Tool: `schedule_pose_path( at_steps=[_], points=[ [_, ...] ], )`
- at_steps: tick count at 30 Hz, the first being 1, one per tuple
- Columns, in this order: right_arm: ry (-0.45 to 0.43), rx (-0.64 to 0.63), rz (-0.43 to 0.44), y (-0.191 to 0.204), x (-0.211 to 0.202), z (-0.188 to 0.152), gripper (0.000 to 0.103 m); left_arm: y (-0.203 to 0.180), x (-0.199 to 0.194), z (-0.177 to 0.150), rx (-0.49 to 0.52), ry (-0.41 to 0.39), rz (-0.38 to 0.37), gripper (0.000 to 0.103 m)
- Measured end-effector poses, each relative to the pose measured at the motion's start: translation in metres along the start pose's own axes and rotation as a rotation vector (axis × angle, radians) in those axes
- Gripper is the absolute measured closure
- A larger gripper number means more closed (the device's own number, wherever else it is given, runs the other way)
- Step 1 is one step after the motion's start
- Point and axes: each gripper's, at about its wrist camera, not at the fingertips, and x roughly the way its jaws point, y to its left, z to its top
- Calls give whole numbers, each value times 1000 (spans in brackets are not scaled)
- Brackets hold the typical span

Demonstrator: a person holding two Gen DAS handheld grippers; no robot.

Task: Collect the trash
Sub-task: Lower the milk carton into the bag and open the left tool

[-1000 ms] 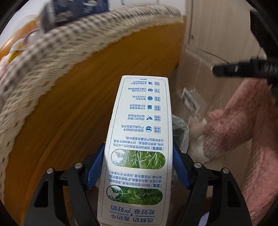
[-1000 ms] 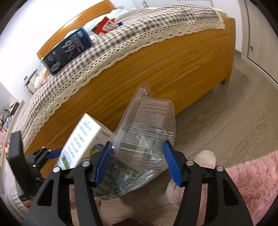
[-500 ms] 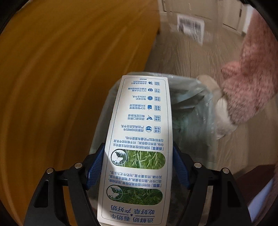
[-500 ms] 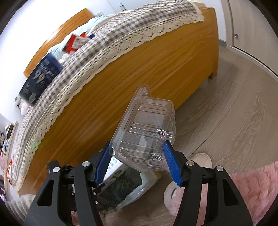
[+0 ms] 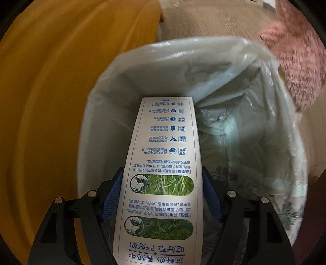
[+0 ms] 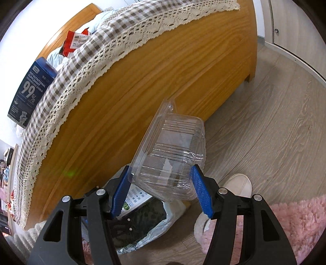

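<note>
The left gripper (image 5: 162,195) is clamped on a tall white milk carton printed with blue Chinese text and green grass panels (image 5: 163,173), its blue ribbed pads (image 5: 111,196) pressed flat against the carton's two side edges. The carton runs straight forward from between the fingers, and its far end pokes into the mouth of a bin lined with a translucent whitish plastic bag (image 5: 203,46), which sits directly ahead of and below this gripper. Crumpled plastic film (image 5: 220,120) lies inside the liner, just to the right of the carton's far end. To the left of the gripper stands the orange-brown wooden side panel of a bed (image 5: 51,102); to the upper right is pink fluffy fabric (image 5: 301,61) over a pale wood-grain floor (image 5: 214,18). The right gripper (image 6: 162,189) holds a clear, ribbed plastic clamshell container (image 6: 173,155) between its blue pads (image 6: 200,192), the container tilted, with its hinged lid flaring up and to the left. Below this gripper the same lined bin (image 6: 163,224) sits on the floor beside the bed, with the printed carton (image 6: 135,201) visible in its mouth just beneath the left finger. Ahead and to the left a brown-and-white checked bedcover with a cream lace border (image 6: 81,61) drapes over the bed, carrying a dark blue box marked 99% (image 6: 30,89) and a red-and-white packet (image 6: 74,42). To the lower right a beige slipper (image 6: 237,184) rests beside more pink fluffy fabric (image 6: 293,224).
</note>
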Motion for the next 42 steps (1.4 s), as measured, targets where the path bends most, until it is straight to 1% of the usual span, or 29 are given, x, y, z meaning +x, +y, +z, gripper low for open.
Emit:
schedule_pose_path(
  at_steps=[2, 4, 8, 10, 13, 16, 18, 23, 25, 26, 27, 29, 30, 32, 34, 36, 37, 38, 39, 42],
  points=[
    [7, -1, -3, -2, 3, 1, 44, -3, 8, -2, 19, 7, 1, 32],
    [10, -1, -6, -3, 4, 2, 44, -7, 17, 1, 18, 31, 1, 31],
    [12, -1, -6, -5, 5, 3, 44, -6, 27, 3, 14, 66, -3, 30],
    [13, -4, -3, -3, 5, 3, 44, -7, 28, 5, 22, 80, 7, 29],
    [12, -8, 4, -2, 3, 1, 44, -11, 22, 5, 42, 69, 53, 27],
    [7, -10, 10, -1, 0, 0, 44, -14, 14, 4, 56, 62, 76, 21],
    [5, -10, 19, 0, -2, -1, 44, -14, 8, 1, 55, 57, 88, 20],
    [0, -16, 34, 1, -6, -1, 44, -8, -11, -9, 8, 75, 32, 21],
    [-2, -15, 42, 2, -8, 0, 44, -10, -20, -15, -25, 73, 0, 37],
    [-3, -16, 46, 2, -9, -1, 44, -10, -21, -17, -52, 87, -13, 55],
    [-5, -17, 50, 3, -10, -1, 44, -13, -16, -21, -96, 115, -34, 69],
    [-8, -21, 57, 2, -12, 1, 44, -10, -8, -24, -153, 162, -55, 79],
    [-10, -24, 61, 3, -13, 1, 44, -7, 0, -28, -191, 197, -63, 80],
    [-13, -29, 66, 3, -14, 1, 44, -2, 14, -35, -239, 248, -66, 85],
    [-16, -34, 70, 4, -17, 0, 44, 3, 26, -42, -305, 289, -98, 86],
    [-21, -37, 73, 5, -21, 0, 44, 6, 36, -50, -355, 336, -137, 90],
    [-22, -38, 74, 2, -22, 0, 44, 6, 40, -54, -375, 345, -147, 92],
    [-23, -38, 76, 2, -24, -1, 44, 6, 43, -56, -382, 356, -141, 95],
    [-24, -39, 78, 3, -24, -1, 44, 7, 46, -59, -391, 371, -139, 95],
    [-27, -47, 84, 4, -26, -2, 44, 14, 41, -65, -451, 353, -152, 96]
  ],
)
